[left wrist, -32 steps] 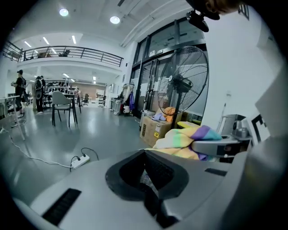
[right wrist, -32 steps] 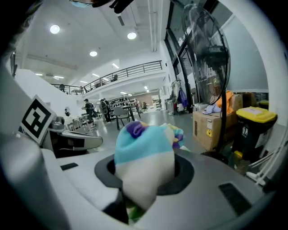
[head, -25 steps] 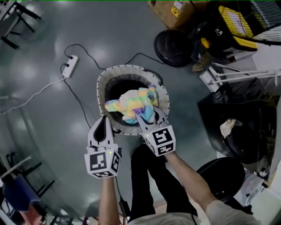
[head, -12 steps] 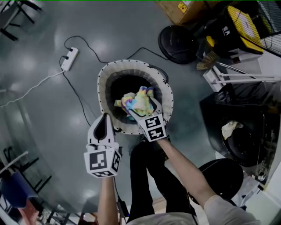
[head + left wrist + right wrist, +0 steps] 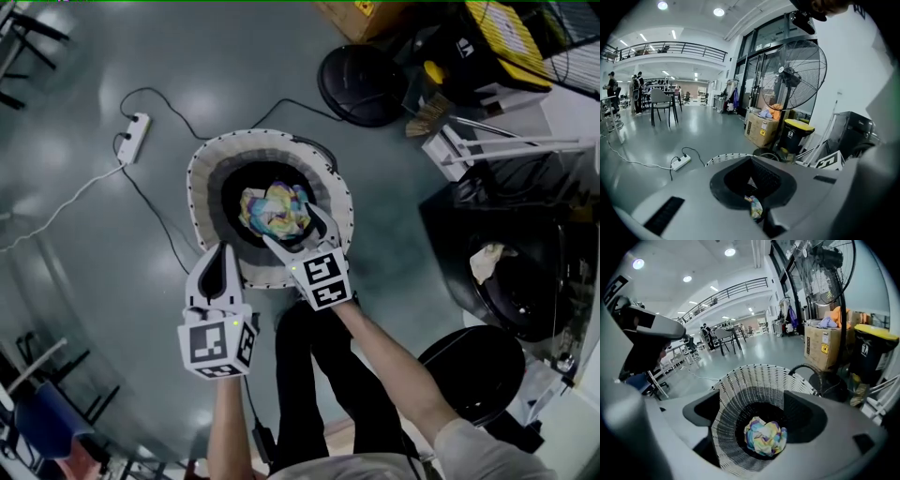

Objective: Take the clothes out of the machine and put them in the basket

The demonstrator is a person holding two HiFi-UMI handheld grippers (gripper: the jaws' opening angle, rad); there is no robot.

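Observation:
A white wicker basket (image 5: pixel 202 164) with a dark lining stands on the grey floor. A crumpled rainbow-coloured cloth (image 5: pixel 275 208) lies loose on its bottom, also seen in the right gripper view as the cloth (image 5: pixel 765 437) inside the basket (image 5: pixel 754 376). My right gripper (image 5: pixel 294 231) hangs over the basket's near rim, open, with nothing between its fingers. My left gripper (image 5: pixel 219 258) is just outside the rim at the left, shut and empty. The dark washing machine (image 5: pixel 525 309) at the right holds a pale garment (image 5: pixel 487 267).
A power strip (image 5: pixel 131 136) and its cables lie on the floor left of the basket. A fan base (image 5: pixel 361 84), a cardboard box (image 5: pixel 361 14) and a yellow-lidded bin (image 5: pixel 511 37) stand behind. The machine's round door (image 5: pixel 473 375) is near my legs.
The right gripper came down into the basket with the rainbow cloth, opened and let it go. The cloth now lies on the basket's bottom. The left gripper barely shifted.

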